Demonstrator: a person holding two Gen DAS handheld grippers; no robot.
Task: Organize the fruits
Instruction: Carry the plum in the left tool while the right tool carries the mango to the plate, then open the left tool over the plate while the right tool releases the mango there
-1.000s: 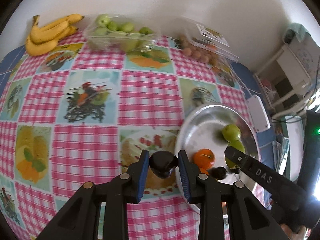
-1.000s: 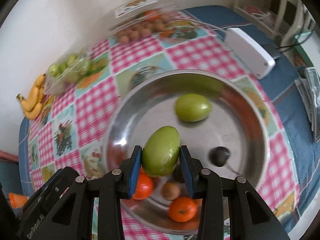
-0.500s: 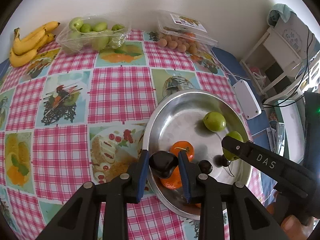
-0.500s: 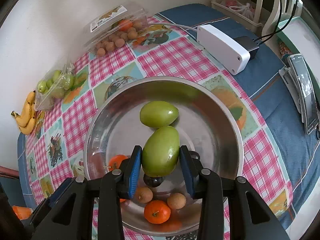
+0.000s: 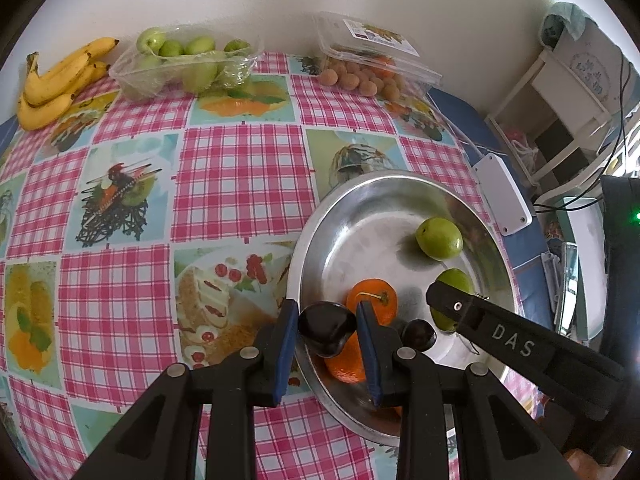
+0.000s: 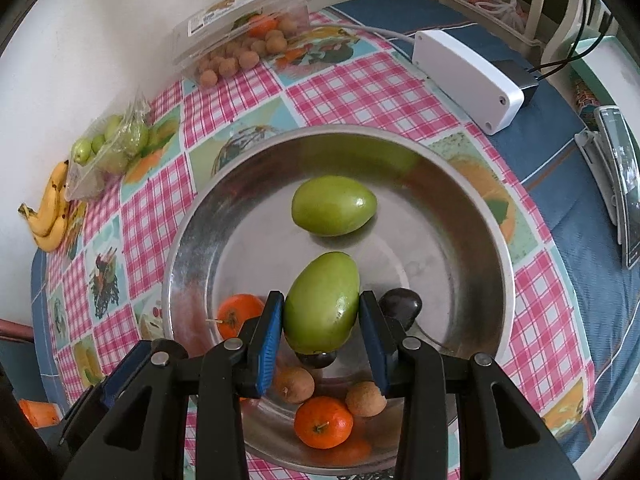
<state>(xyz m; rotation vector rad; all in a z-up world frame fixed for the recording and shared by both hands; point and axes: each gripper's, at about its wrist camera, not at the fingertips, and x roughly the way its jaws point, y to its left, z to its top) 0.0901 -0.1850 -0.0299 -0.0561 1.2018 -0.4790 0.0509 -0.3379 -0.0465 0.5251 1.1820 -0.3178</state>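
The left claw (image 5: 327, 334) grips a dark plum (image 5: 326, 328) between its blue pads, just above the near rim of the metal bowl (image 5: 320, 224). The right claw (image 6: 322, 320) clamps a green mango (image 6: 322, 307) over the bowl's middle, with another mango (image 6: 334, 205) lying beyond it.

Checked-cloth table (image 5: 240, 168) with bananas (image 5: 56, 76), two fruit punnets, steel bowl (image 5: 320, 240).

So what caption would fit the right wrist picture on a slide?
Right gripper holds a green fruit over a steel bowl already holding another green fruit, oranges and a dark plum.
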